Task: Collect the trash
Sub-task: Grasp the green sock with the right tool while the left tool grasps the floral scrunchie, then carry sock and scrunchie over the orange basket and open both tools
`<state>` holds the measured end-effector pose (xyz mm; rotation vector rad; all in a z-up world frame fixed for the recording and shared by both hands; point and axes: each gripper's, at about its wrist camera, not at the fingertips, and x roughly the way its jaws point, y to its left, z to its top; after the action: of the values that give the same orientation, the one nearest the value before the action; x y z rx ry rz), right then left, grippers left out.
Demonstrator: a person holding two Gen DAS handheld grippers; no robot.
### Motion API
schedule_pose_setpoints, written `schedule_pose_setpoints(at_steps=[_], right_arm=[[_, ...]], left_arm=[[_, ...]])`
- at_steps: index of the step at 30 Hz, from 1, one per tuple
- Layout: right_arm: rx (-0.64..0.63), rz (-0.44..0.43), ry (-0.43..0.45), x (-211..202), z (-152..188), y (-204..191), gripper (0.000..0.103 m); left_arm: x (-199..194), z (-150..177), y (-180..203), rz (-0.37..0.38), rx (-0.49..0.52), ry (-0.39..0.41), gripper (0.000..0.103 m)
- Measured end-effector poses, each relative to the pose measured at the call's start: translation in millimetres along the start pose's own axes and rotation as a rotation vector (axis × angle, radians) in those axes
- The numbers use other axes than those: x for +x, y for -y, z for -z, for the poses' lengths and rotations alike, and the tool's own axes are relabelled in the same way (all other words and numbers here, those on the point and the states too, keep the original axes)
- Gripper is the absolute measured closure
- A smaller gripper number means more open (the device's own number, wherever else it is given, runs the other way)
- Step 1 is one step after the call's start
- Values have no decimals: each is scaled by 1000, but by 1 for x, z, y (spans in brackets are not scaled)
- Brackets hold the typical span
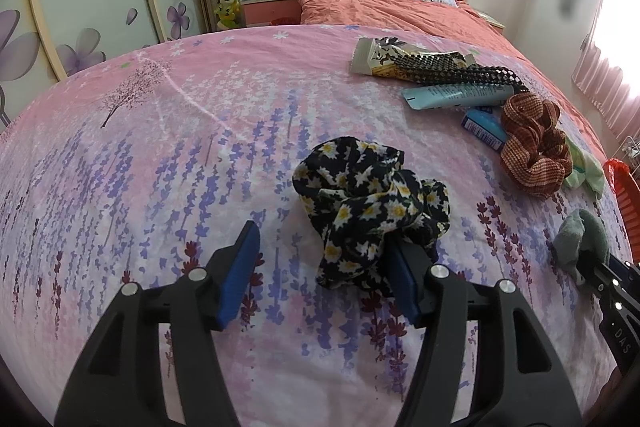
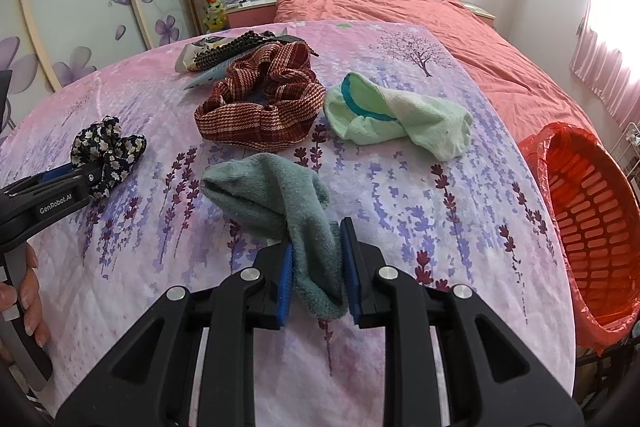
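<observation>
My left gripper (image 1: 320, 235) is open over the pink flowered cloth (image 1: 160, 167). A black daisy-print scrunchie (image 1: 368, 203) lies against its right finger (image 1: 402, 279); the left pad is clear of it. In the right wrist view the same scrunchie (image 2: 108, 151) sits at the tip of the left gripper (image 2: 60, 183). My right gripper (image 2: 318, 237) is shut on a grey-green sock (image 2: 272, 195), whose toe end is pinched between the blue pads while the rest lies on the cloth. That sock (image 1: 580, 239) and the right gripper (image 1: 596, 269) also show at the left view's right edge.
A red plaid scrunchie (image 2: 260, 107), a pale green sock (image 2: 400, 119), a snack wrapper (image 1: 380, 57), a black beaded band (image 1: 460, 71), a blue tube (image 1: 456, 95) and a small blue box (image 1: 484, 127) lie farther back. An orange basket with a red liner (image 2: 592, 227) stands at the right. A hand (image 2: 28, 291) holds the left gripper.
</observation>
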<state>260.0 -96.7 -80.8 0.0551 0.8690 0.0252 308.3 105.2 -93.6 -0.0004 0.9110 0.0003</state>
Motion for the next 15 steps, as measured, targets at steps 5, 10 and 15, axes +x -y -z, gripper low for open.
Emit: schedule_pose_setpoints(at_steps=[5,10,15], right_arm=[[-31,47,5,-1,0,-6,79],[0,-2,25,-10,6,-4,90],[40,-74,64,-27,20,7,92]], left_arm=[[-1,0,-6,42,-22,7,46],[-9,6,1,133,66,28,85],[-26,14,18,107,180,88,93]])
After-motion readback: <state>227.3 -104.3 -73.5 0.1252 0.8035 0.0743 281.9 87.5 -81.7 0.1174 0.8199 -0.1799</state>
